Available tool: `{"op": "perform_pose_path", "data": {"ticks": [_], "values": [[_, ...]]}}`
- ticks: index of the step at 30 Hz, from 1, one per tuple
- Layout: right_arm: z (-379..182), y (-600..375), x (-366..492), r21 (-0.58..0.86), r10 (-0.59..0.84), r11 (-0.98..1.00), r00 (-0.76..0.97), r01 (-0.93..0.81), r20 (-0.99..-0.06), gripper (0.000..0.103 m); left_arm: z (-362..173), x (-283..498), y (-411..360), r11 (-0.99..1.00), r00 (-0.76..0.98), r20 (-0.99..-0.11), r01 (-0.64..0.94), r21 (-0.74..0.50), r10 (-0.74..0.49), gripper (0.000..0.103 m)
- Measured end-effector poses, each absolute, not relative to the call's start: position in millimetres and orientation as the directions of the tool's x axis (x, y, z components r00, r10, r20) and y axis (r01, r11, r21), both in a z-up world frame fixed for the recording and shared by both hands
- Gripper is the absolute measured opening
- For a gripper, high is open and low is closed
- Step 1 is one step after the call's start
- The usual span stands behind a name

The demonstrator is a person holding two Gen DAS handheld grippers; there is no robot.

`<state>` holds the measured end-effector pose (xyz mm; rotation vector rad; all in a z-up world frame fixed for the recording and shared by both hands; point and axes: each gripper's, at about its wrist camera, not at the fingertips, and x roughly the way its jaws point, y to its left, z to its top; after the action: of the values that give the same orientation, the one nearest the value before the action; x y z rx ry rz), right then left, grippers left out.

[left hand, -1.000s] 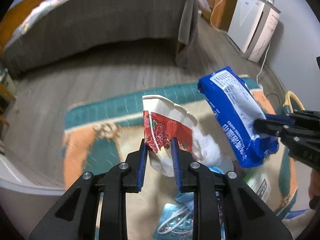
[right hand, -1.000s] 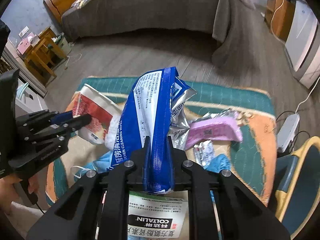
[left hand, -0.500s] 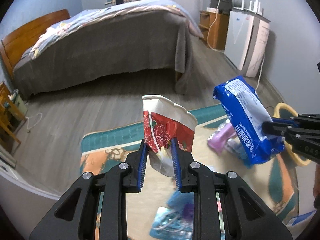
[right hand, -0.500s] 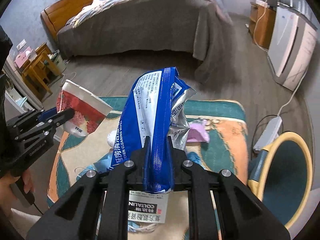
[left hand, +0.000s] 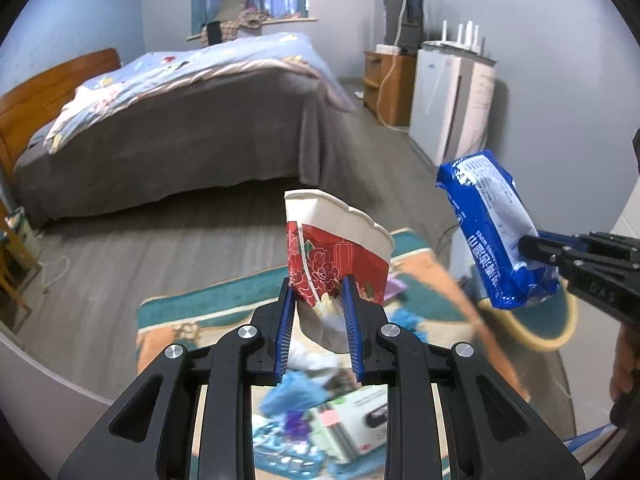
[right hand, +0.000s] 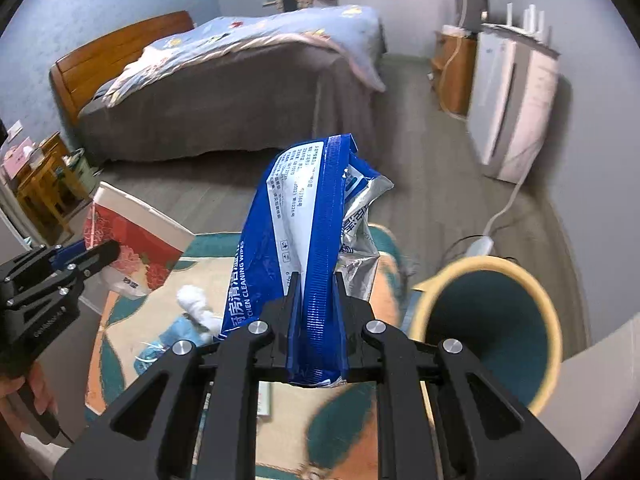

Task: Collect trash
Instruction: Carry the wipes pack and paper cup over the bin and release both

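Observation:
My left gripper (left hand: 318, 286) is shut on a crushed red-and-white paper cup (left hand: 336, 256) and holds it up above the rug. My right gripper (right hand: 316, 280) is shut on a blue wet-wipes packet (right hand: 296, 224), also lifted. The cup shows at the left of the right wrist view (right hand: 136, 240); the packet shows at the right of the left wrist view (left hand: 492, 228). A teal bin with a yellow rim (right hand: 492, 328) stands open to the right of the packet. More trash lies on the rug below: a white tissue (right hand: 196, 304) and a white box (left hand: 352, 424).
A patterned teal and orange rug (right hand: 132, 340) covers the floor under the trash. A bed with a grey skirt (left hand: 180, 132) stands behind. A white appliance (left hand: 452, 108) and a power strip with cord (right hand: 478, 246) are at the right wall.
Both grippers have risen with their loads and swung right. The view now takes in the whole bed, and the bin has come into sight beside the packet.

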<state>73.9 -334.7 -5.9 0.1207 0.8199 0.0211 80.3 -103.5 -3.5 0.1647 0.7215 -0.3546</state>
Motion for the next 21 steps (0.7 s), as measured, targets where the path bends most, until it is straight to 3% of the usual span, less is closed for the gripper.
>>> {"op": "perform_pose_path", "data": {"ticks": [7, 21], "values": [[-7.2, -383.2, 45.5, 0.135, -0.002, 0.979, 0.678, 0.150, -0.735, 0.014, -0.3, 58.1, -146.5, 0.900, 0.662, -0.667, 0.435, -0.030, -0.342, 0.025], [-28.8, -449.5, 34.2, 0.160, -0.097, 0.922, 0.609, 0.353, -0.787, 0.014, -50.8, 33.1, -216.3, 0.796, 0.566, -0.744, 0.600, 0.075, -0.356, 0.025]]}}
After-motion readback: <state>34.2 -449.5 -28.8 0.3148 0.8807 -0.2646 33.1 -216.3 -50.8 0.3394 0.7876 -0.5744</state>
